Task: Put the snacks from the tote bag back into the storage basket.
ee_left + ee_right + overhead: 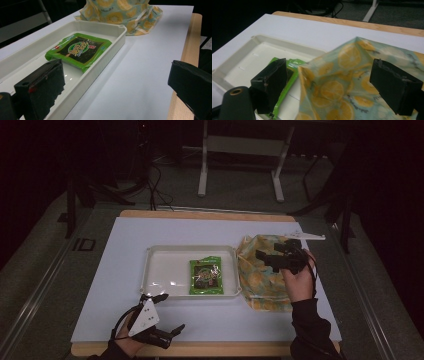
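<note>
Dark room, grey floor, table legs and cables in the background past the far edge. Work surface is a white board [125,270] on a wooden table [200,214].

White tray [155,270] sits mid-board, long side across. Green snack packet [205,276] lies flat in its right half, label up, left half of the tray bare. Lemon-print cloth bag [260,275] lies just right of the tray – its left edge touches or slightly overlaps the tray's right rim, can't tell which from above.

Right gripper [272,257] is held over the bag's upper part, pointing left toward the tray. Jaws stand wide apart, nothing between the pads – the right gripper view shows the bag's raised corner [317,72] below and between the jaws, not gripped. Whether the jaws touch the fabric, can't tell.

Left gripper [172,330] is near the front edge of the board, below the tray's left corner, pointing right. Jaws wide apart and empty – in the left gripper view one jaw overlaps the tray's near rim [100,70], the other sits over the table's wooden edge.
</note>
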